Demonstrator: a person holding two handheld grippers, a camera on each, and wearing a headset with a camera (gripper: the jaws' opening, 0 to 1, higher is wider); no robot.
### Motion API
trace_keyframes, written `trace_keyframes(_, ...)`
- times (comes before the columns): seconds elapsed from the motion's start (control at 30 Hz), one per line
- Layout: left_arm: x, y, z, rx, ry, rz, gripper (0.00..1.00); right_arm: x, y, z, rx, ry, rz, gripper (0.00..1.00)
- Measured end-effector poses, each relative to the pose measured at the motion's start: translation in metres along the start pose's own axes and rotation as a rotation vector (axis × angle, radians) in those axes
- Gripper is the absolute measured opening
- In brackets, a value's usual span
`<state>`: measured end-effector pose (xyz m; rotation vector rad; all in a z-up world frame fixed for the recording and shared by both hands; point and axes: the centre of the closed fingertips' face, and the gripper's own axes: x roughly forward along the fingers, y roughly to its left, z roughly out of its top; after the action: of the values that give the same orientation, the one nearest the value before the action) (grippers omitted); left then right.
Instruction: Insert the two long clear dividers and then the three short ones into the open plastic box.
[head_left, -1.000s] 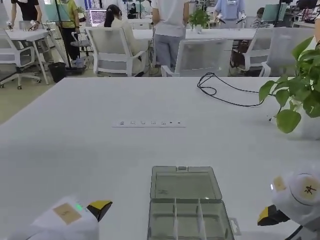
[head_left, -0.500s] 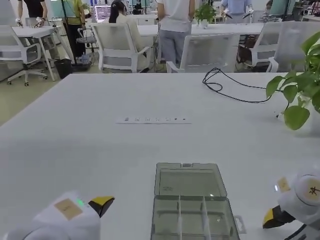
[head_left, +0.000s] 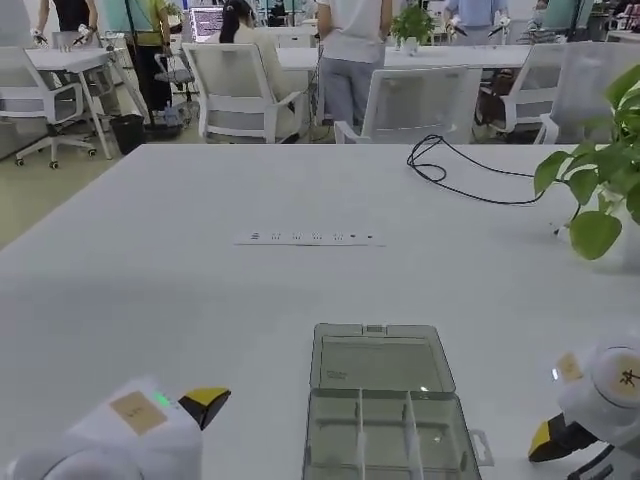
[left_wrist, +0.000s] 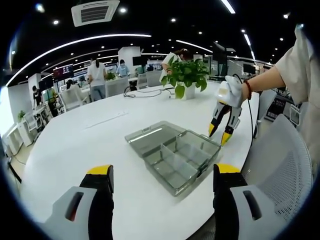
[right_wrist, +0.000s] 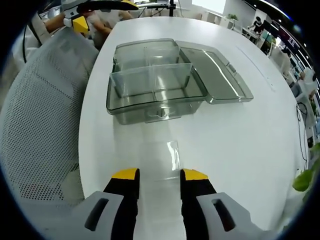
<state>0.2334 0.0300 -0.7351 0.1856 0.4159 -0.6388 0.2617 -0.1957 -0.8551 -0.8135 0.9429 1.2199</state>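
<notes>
The smoky, see-through plastic box (head_left: 388, 440) is sitting open near the front of the white surface (head_left: 180, 290). Its lid (head_left: 380, 358) is lying flat behind it. Two pale dividers (head_left: 358, 430) are standing upright inside, running front to back. Another clear divider piece (right_wrist: 162, 157) is lying flat on the surface near the box, between the tips of the right gripper (right_wrist: 159, 175), whose fingers are standing moderately parted and clamping nothing. The left gripper (left_wrist: 163, 169) is holding its fingers wide apart and empty, facing the box.

A socket strip (head_left: 310, 238), a black cable (head_left: 455, 175) and a leafy plant (head_left: 600, 170) are resting farther back. White chairs (head_left: 415, 105) and standing people (head_left: 350, 50) are occupying the office beyond.

Against a second ago the whole head view is sitting shifted, through the camera's own movement. The box, dividers and grippers are keeping their places.
</notes>
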Motion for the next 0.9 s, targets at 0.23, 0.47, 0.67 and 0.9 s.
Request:
trace_keyframes(0.23, -0.002, -0.001, 0.000, 0.008, 0.003, -0.006, 0.83, -0.004, -0.004, -0.001, 0.031, 0.006, -0.035, 0.32)
trace_keyframes(0.47, -0.002, -0.003, 0.004, -0.006, -0.017, -0.014, 0.82, -0.022, -0.021, 0.001, 0.058, -0.029, -0.152, 0.32)
trace_keyframes(0.67, 0.000, -0.008, 0.010, -0.042, -0.040, -0.038, 0.79, -0.047, -0.031, 0.025, 0.016, -0.093, -0.261, 0.32)
trace_keyframes(0.9, 0.004, -0.020, 0.014, -0.124, -0.056, -0.099, 0.70, -0.066, -0.026, 0.065, -0.075, -0.178, -0.345, 0.32)
